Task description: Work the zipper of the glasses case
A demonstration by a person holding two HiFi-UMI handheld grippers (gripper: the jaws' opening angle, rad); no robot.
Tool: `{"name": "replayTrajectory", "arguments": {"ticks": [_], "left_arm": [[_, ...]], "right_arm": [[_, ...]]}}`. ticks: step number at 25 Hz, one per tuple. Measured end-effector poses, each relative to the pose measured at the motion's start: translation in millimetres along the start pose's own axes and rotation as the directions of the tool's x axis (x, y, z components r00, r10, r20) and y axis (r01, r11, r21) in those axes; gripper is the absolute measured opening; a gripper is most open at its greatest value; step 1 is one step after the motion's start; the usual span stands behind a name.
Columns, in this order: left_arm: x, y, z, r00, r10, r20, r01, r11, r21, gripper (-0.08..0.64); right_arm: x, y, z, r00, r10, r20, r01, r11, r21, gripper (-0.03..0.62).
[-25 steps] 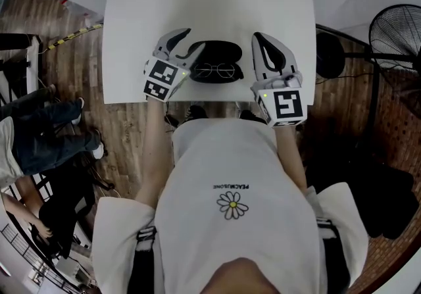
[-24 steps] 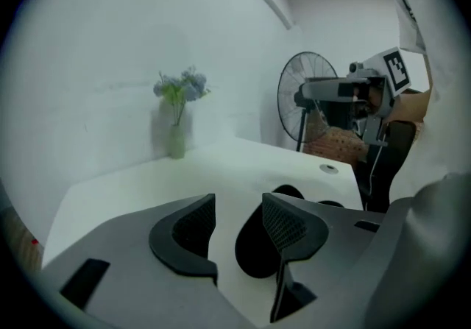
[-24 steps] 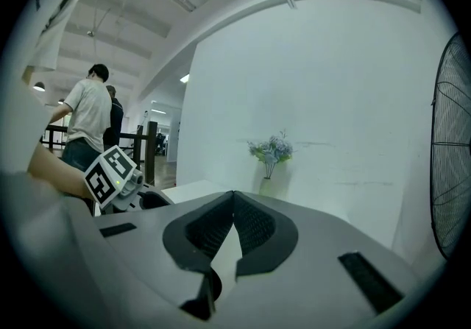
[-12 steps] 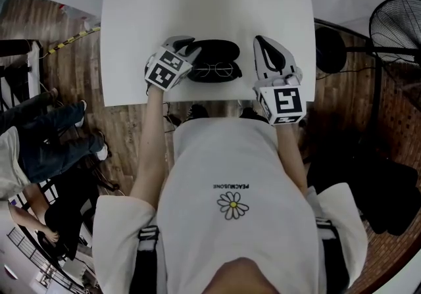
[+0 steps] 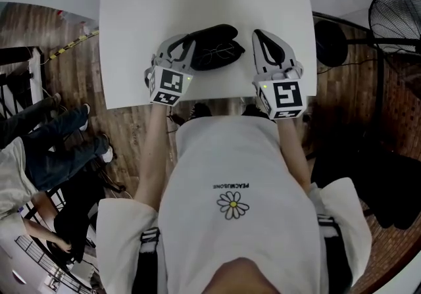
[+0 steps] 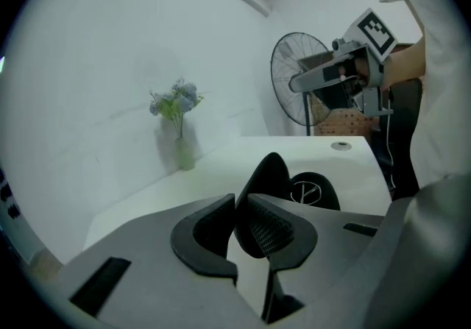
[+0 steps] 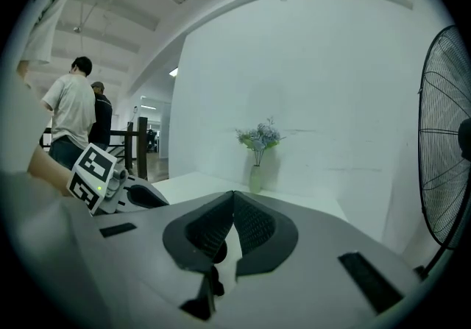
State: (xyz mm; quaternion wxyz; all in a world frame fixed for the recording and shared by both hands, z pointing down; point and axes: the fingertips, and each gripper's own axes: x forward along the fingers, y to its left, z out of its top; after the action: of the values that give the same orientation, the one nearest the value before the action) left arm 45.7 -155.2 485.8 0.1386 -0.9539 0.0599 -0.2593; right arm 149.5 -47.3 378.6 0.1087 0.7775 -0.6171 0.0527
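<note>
White counter [image 5: 138, 16] carries the open glasses case [image 5: 220, 36]; our left tool [image 5: 189, 43], jaws just closing, pinches its left end, and our right tool [image 5: 258, 36] sits closed and empty beside it.

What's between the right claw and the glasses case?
Only a strip of bare table separates the right gripper from the glasses case; the head view shows it.
</note>
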Motion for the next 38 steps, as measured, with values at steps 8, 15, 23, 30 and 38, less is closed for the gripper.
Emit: {"name": "replayTrajectory", "arguments": {"ticks": [8, 15, 23, 30, 38], "left_arm": [[-21.2, -16.5, 2.4, 0.993, 0.088, 0.073, -0.086, 0.996, -0.032, 0.034], [-6.5, -2.4, -10.7, 0.999, 0.050, -0.020, -0.051, 0.997, -0.053, 0.075], [35.1, 5.7, -21.4, 0.979, -0.142, -0.148, 0.136, 0.989, -0.051, 0.146], [42.2, -2.9, -30.7, 0.955, -0.193, -0.227, 0.211, 0.976, 0.061, 0.131], [12.5, -26.5, 10.0, 0.973, -0.207, -0.100, 0.219, 0.966, 0.135, 0.109]], "right_arm": [[5.9, 14.5, -34.8, 0.990, 0.058, -0.125, -0.055, 0.998, 0.026, 0.008], [-3.4, 43.9, -96.7, 0.933, 0.207, -0.294, -0.186, 0.978, 0.099, 0.008], [6.5, 87.9, -138.3, 0.837, 0.353, -0.417, -0.327, 0.935, 0.136, 0.008], [17.8, 94.5, -128.4, 0.837, 0.365, -0.407, -0.352, 0.930, 0.110, 0.008], [17.4, 94.0, -140.3, 0.831, 0.370, -0.415, -0.349, 0.928, 0.130, 0.008]]}}
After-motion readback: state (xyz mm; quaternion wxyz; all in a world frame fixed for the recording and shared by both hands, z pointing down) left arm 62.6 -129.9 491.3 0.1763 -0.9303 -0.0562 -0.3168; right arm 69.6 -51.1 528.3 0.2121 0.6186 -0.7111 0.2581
